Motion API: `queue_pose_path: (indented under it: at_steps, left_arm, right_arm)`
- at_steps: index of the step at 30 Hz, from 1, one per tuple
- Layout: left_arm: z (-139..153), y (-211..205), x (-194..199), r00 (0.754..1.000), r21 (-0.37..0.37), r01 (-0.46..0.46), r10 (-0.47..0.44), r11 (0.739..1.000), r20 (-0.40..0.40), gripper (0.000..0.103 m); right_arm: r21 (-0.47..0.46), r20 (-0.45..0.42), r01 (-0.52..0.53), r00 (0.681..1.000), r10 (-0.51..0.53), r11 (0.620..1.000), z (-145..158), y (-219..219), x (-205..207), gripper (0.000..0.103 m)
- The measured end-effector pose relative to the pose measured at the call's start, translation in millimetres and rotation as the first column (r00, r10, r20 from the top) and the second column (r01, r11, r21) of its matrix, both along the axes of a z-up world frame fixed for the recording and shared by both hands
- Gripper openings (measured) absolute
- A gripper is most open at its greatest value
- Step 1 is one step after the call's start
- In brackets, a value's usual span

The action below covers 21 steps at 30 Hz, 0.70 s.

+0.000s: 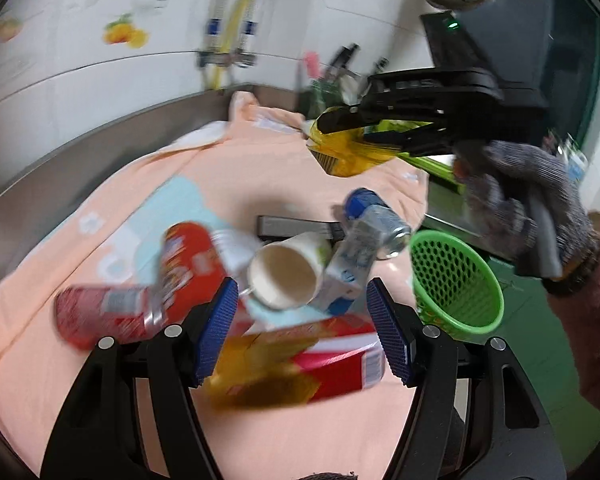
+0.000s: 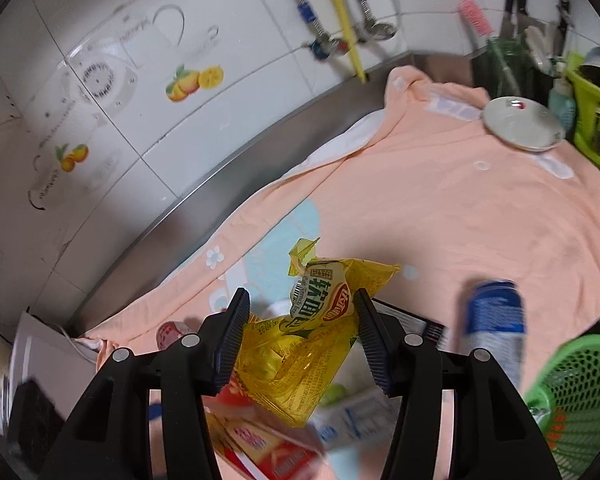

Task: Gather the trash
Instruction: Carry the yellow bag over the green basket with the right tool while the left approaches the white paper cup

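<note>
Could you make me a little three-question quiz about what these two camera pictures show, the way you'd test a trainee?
1. True or false: the right gripper holds a yellow snack wrapper above the pile.
2. Which colour is the mesh basket? A red, B green, C white.
3. Fill in: the paper cup lies on its ____, its mouth towards the left gripper.

Key
1. True; seen from the left wrist, the wrapper hangs in the air, off the peach cloth.
2. B, green.
3. Side. The left gripper is open and holds nothing.
</note>
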<state>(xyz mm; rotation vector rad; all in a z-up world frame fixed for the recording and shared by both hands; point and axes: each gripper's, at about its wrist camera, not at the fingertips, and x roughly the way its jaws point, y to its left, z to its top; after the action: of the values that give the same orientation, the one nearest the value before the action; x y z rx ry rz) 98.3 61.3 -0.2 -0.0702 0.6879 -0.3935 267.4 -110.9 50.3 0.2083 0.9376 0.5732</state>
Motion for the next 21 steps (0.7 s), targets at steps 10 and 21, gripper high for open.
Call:
queue_pose_path:
  at_steps: [10, 21]
  left_arm:
    - [-13.3, -35.5, 54.9, 0.997, 0.075, 0.031, -0.026, 0.997, -0.068, 0.063]
    - [-37.9, -31.8, 101.5, 0.970, 0.096, 0.084, -0.059, 0.992, -0.235, 0.068]
  right_arm:
    - [0.014, 0.021, 0.059, 0.998, -0.060, 0.998, 0.9, -86.5, -40.3, 0.052]
    - [0.037, -0.005, 0.087, 0.996, -0.086, 0.996, -21.3, -130.7, -50.3, 0.052]
